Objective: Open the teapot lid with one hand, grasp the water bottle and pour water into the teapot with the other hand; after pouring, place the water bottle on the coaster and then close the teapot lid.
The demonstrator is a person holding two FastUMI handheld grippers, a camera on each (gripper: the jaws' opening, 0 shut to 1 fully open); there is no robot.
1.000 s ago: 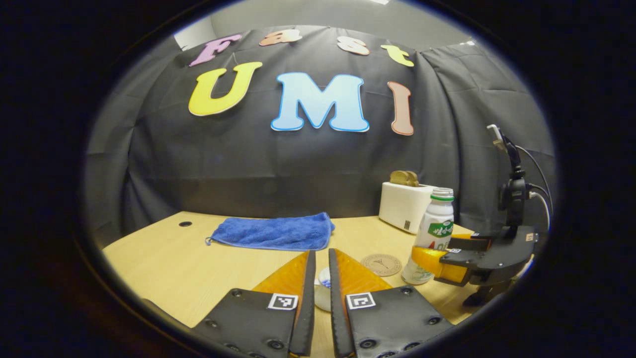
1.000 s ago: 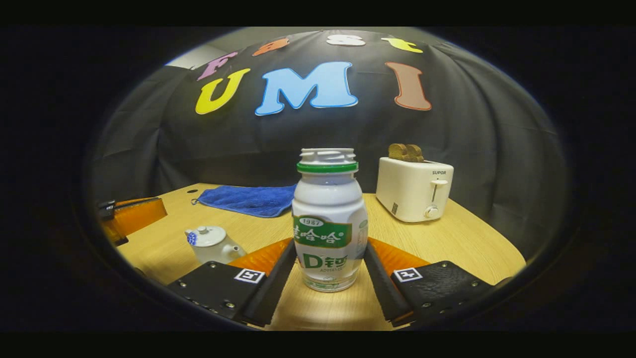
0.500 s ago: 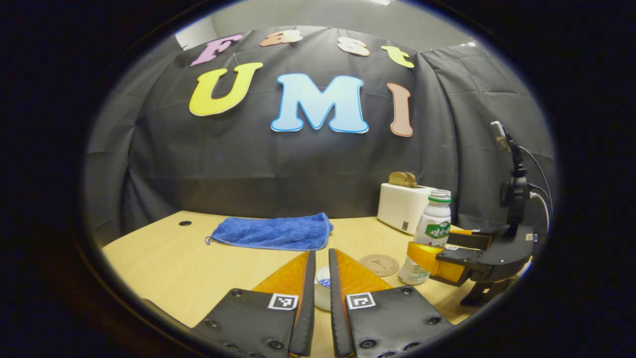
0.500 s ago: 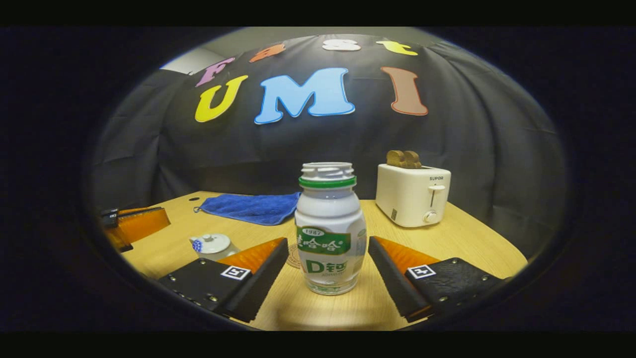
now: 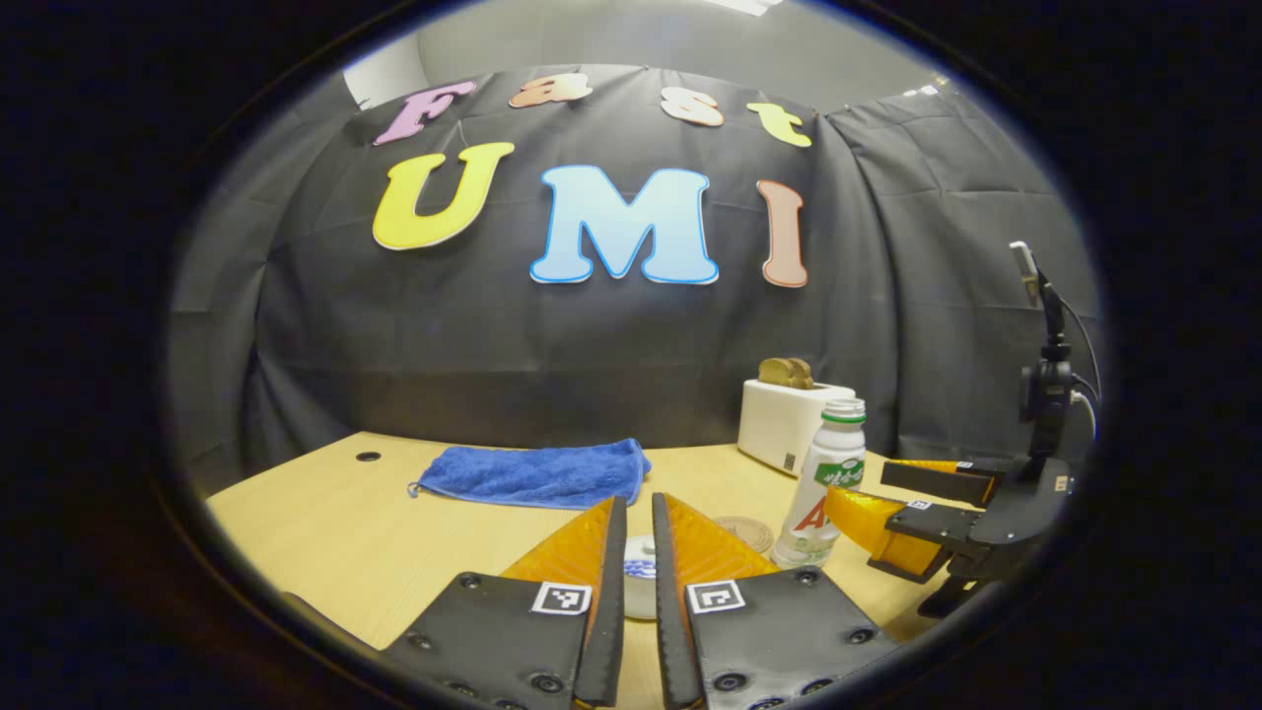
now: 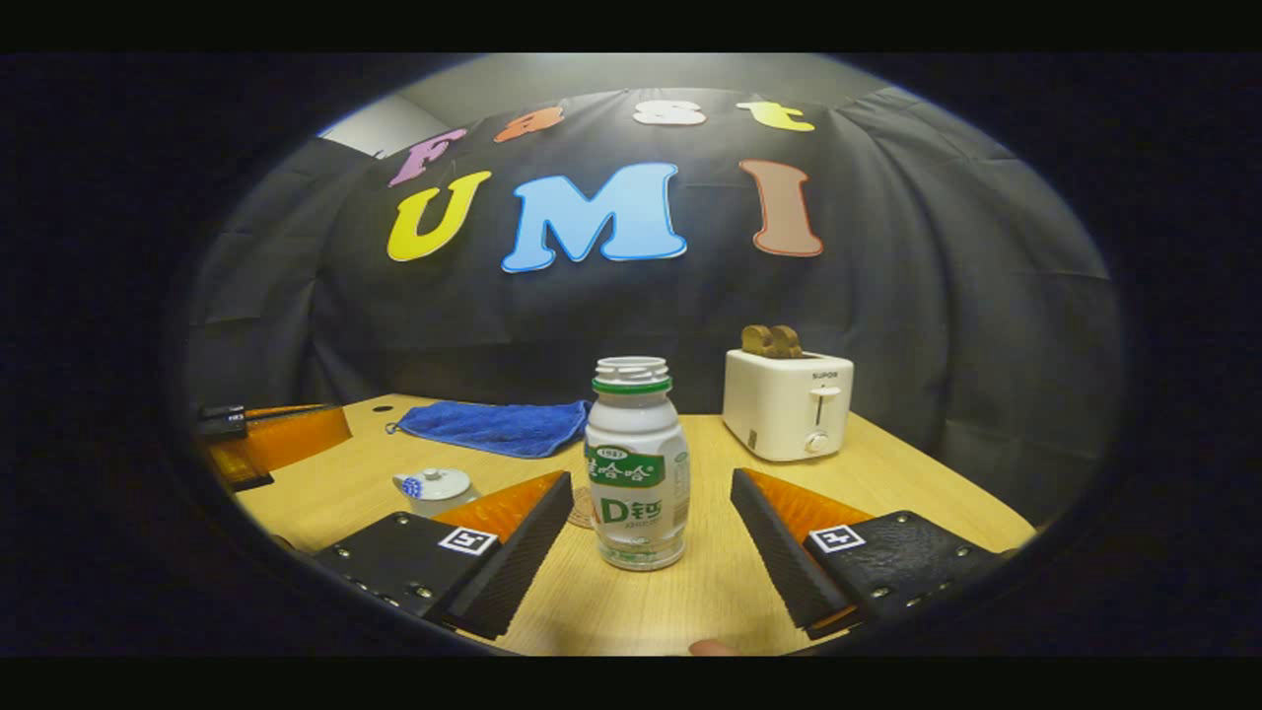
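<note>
While one water bottle [image 6: 636, 463] stands upright, one toaster [image 6: 787, 404] holds two slices.

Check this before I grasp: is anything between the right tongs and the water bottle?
Nothing visible: the water bottle stands upright on the table, straight ahead of the open right tongs, touching neither finger.

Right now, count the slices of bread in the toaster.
2. Both slices stand side by side in the slots on top of the white toaster, at the table's far right. The toaster's body hides their lower parts.
</note>
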